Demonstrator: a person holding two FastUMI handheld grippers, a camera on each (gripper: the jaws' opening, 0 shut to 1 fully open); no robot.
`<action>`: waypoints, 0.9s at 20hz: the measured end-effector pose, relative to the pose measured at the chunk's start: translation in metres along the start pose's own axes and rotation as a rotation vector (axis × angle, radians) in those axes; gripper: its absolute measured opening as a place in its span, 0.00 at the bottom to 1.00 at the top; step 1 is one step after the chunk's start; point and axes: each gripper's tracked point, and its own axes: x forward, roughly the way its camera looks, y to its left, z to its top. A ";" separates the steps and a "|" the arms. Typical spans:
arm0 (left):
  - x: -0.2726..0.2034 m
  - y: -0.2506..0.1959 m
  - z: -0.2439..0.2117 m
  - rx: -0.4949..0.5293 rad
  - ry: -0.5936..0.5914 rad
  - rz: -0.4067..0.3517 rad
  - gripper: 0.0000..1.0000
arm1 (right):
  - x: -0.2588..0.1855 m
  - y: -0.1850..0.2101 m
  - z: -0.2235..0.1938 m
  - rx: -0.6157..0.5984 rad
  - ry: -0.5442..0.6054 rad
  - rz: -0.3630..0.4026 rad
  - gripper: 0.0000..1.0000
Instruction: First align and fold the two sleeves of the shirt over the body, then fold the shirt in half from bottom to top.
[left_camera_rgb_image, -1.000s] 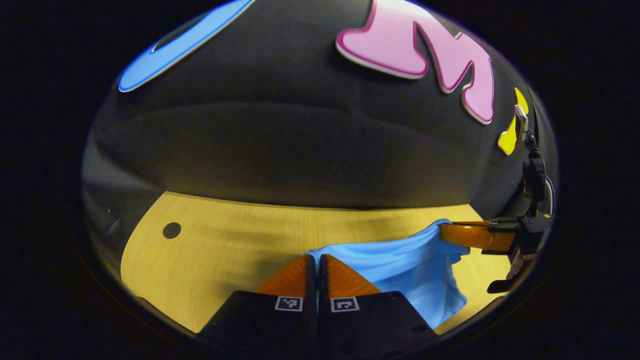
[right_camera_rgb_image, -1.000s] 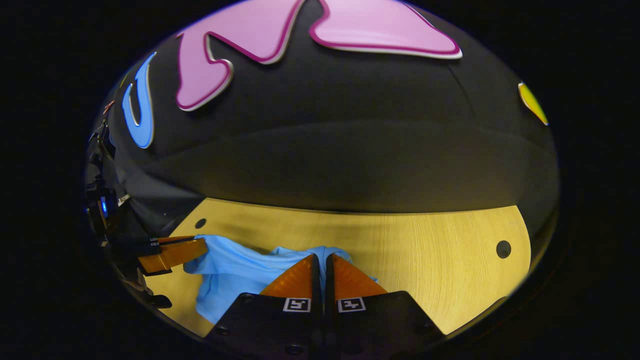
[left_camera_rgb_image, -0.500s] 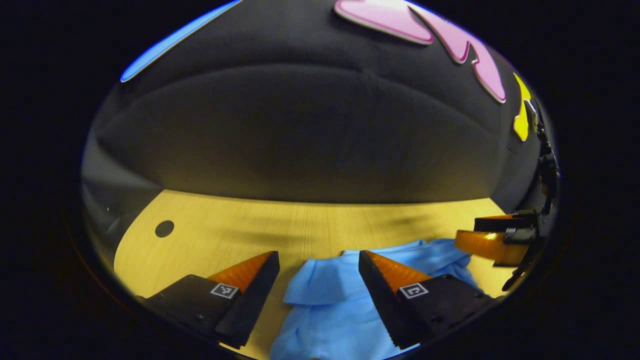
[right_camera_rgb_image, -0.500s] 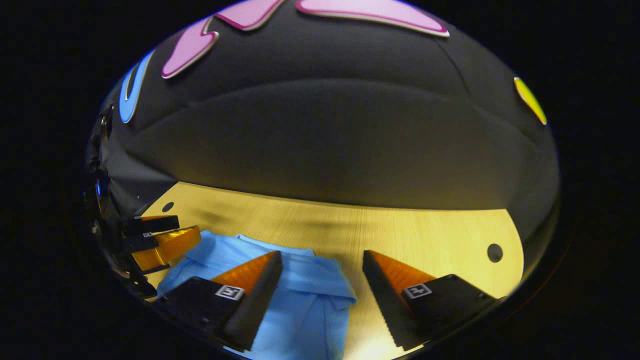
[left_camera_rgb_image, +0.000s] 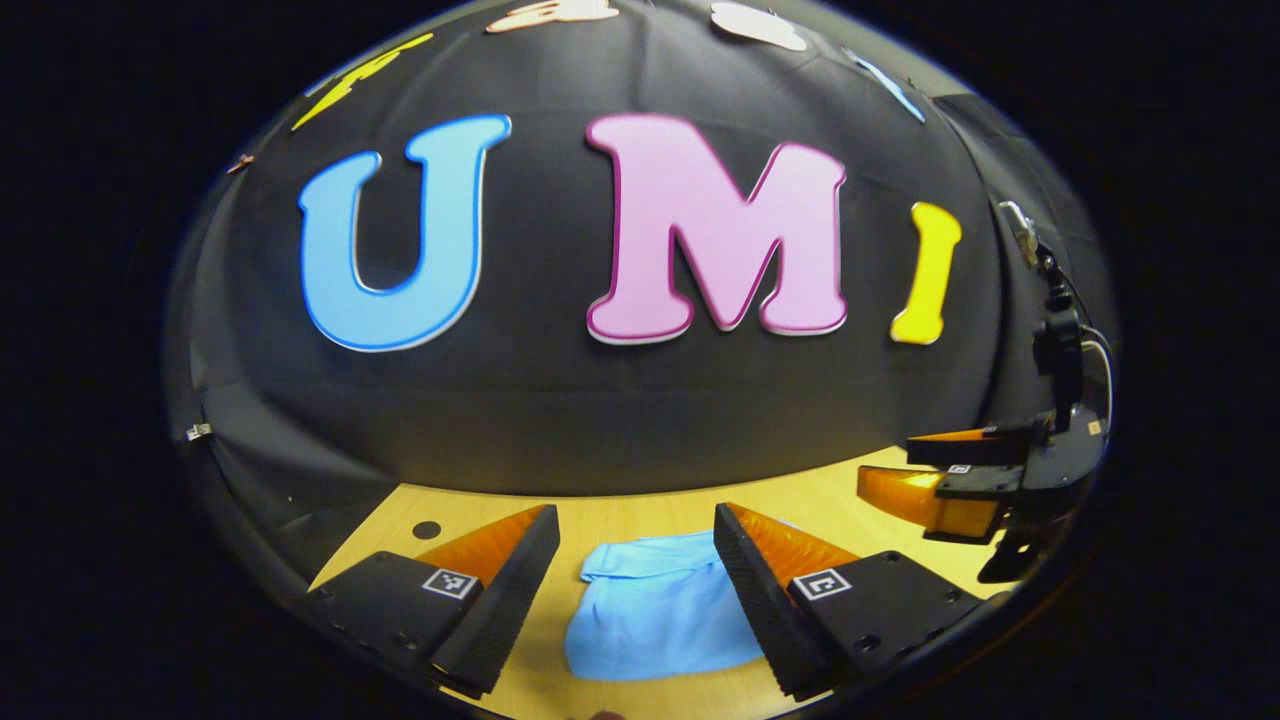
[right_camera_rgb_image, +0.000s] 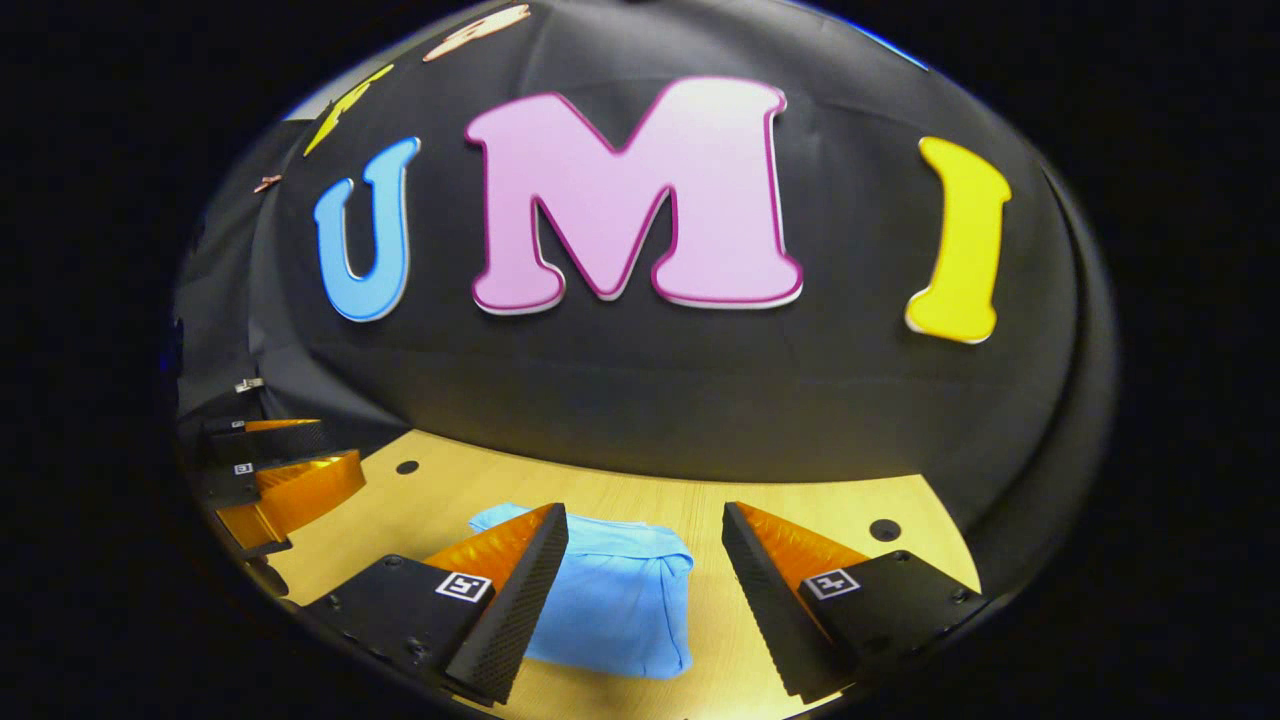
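Shirt lies folded into a compact blue bundle on the wooden surface. We hold both tongs apart above it, clear of the cloth: left tongs and right tongs, the shirt showing between each pair's fingers.

You see the light blue shirt folded into a compact, slightly rumpled rectangle, lying flat on the wooden table.

Both gripper views are looking level across the table toward the booth wall at 12 o'clock. They are sharing the folded shirt lying near, at 6 o'clock.
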 end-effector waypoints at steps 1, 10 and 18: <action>-0.029 -0.006 0.006 -0.014 -0.006 0.000 0.98 | -0.025 0.003 0.007 0.007 -0.018 -0.005 0.96; -0.252 -0.051 0.013 -0.062 -0.087 0.069 0.98 | -0.225 0.038 0.016 -0.020 -0.150 0.025 0.97; -0.355 -0.068 0.029 0.016 -0.168 0.140 1.00 | -0.309 0.079 0.034 -0.039 -0.290 0.059 0.96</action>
